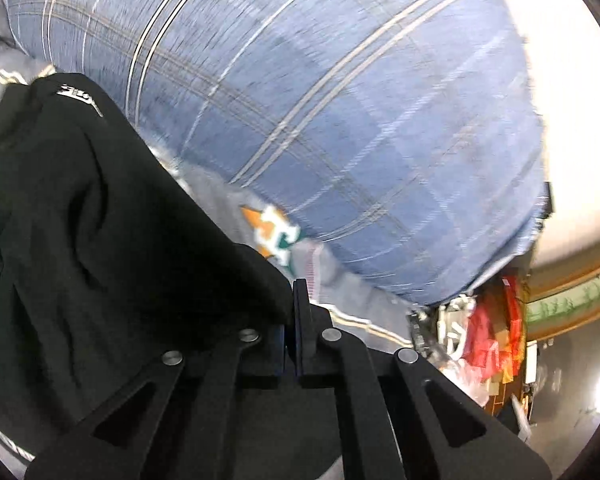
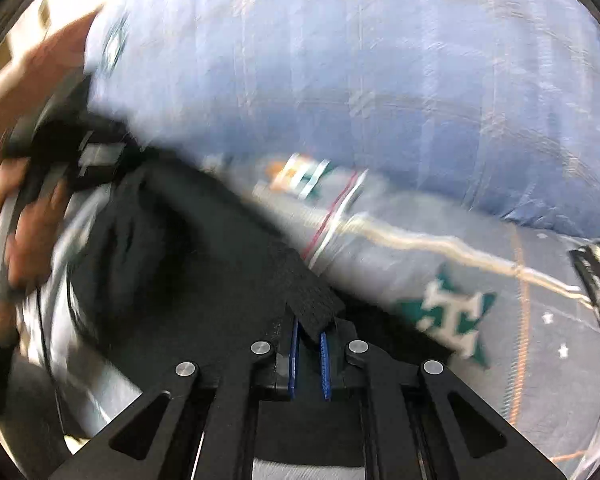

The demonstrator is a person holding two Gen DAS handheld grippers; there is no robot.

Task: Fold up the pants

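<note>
The black pants (image 1: pixel 80 220) hang in a loose bunch over the left side of the left wrist view, a small white logo near their top edge. My left gripper (image 1: pixel 294 296) is shut, and the fabric's edge runs into the seam between its fingers. In the right wrist view the black pants (image 2: pixel 180 260) stretch from the left down to my right gripper (image 2: pixel 310 336). Its blue pads (image 2: pixel 325 354) pinch a thick hemmed edge of the cloth. At the far left of that blurred view, a person's hand (image 2: pixel 24 232) holds the other gripper.
A big blue plaid quilt or pillow (image 1: pixel 320 100) fills the space behind the pants. Under it lies a grey bedsheet (image 2: pixel 520 280) with green and orange star prints. Red and white clutter (image 1: pixel 492 340) sits beyond the bed's right edge, next to a pale wall.
</note>
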